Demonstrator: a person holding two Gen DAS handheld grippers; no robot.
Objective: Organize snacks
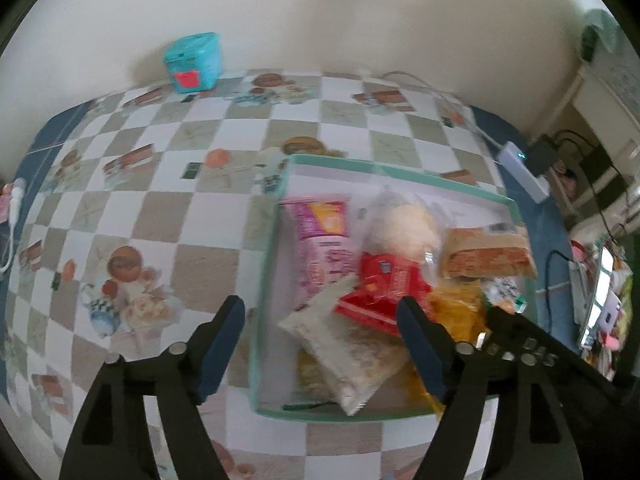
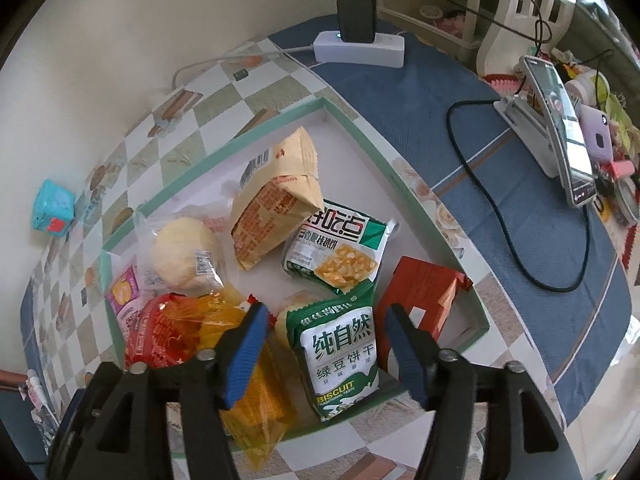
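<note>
Two grippers hang over a green-rimmed tray (image 2: 404, 184) of snacks on a checked tablecloth (image 1: 132, 208). No earlier picture is on hand, so only the present stance is told.

Left gripper (image 1: 320, 336): jaws apart, nothing pressed between the blue pads. In its own view one finger stands over the tablecloth outside the tray's left rim and the other over the snacks inside. Between them lies a pale, grainy packet (image 1: 348, 344), free of both pads.

Right gripper (image 2: 324, 344): jaws apart as well. A green biscuit packet (image 2: 340, 356) lies between the fingers at the tray's near edge; neither pad presses on it as far as the view shows.

Inside the tray, seen from the right wrist:
- a tan packet (image 2: 276, 204) tilted up near the middle,
- a green-and-white packet (image 2: 340, 248) just beside it, towards the right rim,
- a bun in clear wrap (image 2: 184, 256) towards the left rim,
- a pink packet (image 2: 124, 292) at the left rim,
- a red packet (image 2: 164, 332) and an orange one (image 2: 248, 384) by the near-left corner, the orange one hanging over the near edge,
- a red box (image 2: 420, 296) in the near-right corner.

Off the tray, a teal box (image 1: 194, 62) stands at the table's far edge against the wall. A white power strip (image 2: 360, 50) with a black charger (image 2: 356, 18) sits on the blue border, and a phone on a stand (image 2: 560, 132) stands further right.
</note>
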